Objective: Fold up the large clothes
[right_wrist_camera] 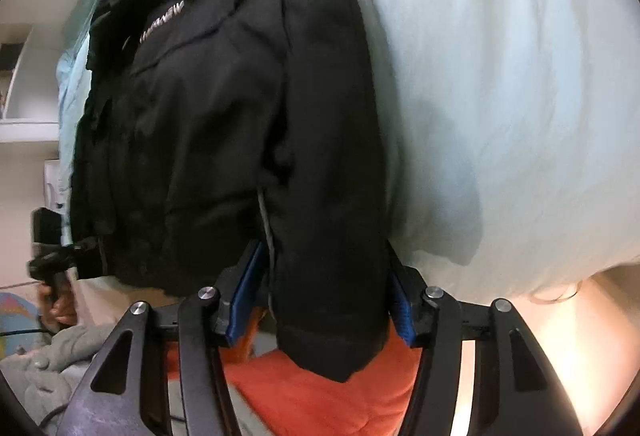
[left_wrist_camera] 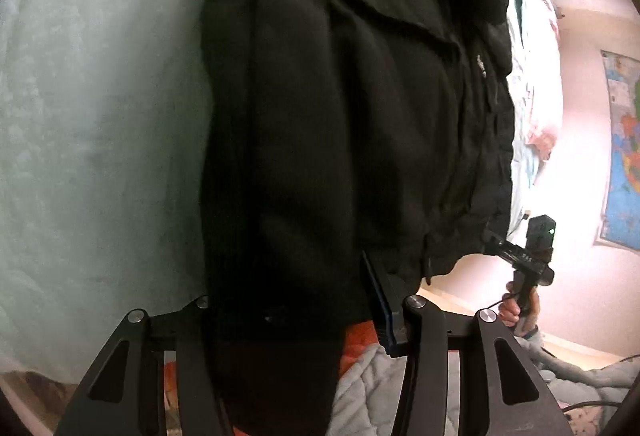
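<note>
Right wrist view: black jacket lies on pale bed cover, near its edge. Right gripper straddles a sleeve, pad contact unclear; left gripper straddles the other, grip unclear too. Prob. for folding inward.

Bedding: pale green blanket spread wide on the left
Wall: pink, far right, with a coloured map
Near edge: orange cloth, grey quilt
</note>
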`<action>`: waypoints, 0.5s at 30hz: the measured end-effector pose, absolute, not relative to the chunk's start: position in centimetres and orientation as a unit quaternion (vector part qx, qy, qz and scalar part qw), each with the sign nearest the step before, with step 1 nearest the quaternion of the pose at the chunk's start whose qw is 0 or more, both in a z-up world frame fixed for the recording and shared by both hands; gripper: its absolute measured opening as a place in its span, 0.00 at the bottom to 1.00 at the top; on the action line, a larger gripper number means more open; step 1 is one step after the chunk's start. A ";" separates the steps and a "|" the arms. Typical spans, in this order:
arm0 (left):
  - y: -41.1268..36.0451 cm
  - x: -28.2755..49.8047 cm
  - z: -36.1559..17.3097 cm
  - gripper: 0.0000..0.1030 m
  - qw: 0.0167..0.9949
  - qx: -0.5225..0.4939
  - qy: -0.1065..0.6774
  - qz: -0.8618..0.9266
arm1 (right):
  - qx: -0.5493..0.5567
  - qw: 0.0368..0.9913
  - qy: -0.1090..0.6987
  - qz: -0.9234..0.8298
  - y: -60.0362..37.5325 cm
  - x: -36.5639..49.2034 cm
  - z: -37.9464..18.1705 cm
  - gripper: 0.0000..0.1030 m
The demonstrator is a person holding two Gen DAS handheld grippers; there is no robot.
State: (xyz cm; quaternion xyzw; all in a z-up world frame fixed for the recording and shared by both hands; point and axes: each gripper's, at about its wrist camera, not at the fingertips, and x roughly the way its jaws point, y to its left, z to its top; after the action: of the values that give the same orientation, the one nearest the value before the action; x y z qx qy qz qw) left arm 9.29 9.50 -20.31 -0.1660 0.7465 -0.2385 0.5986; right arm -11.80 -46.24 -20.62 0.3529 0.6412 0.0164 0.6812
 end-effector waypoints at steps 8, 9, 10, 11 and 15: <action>11.7 11.7 -15.4 0.08 0.652 -0.207 0.684 -0.254 | 0.367 0.753 0.545 0.013 -47.4 -9.6 -13.2 0.15; 12.1 12.4 -14.2 0.08 0.655 -0.226 0.672 -0.261 | 0.359 0.761 0.540 0.013 -47.5 -9.0 -12.1 0.15; 12.4 13.0 -13.6 0.08 0.658 -0.236 0.663 -0.268 | 0.351 0.769 0.534 0.016 -47.7 -8.2 -10.8 0.15; 12.7 13.8 -12.4 0.08 0.663 -0.250 0.648 -0.277 | 0.350 0.776 0.525 0.021 -48.0 -7.4 -9.7 0.15; 12.4 16.8 -8.5 0.09 0.683 -0.289 0.602 -0.297 | 0.350 0.798 0.490 0.029 -50.2 -4.7 -5.9 0.15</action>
State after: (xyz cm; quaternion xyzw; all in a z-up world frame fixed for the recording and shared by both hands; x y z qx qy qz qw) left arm 16.84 12.38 -8.54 -0.2887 0.6017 -0.2967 0.6831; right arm -4.67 -50.20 -5.92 0.3498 0.4900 0.0294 0.7979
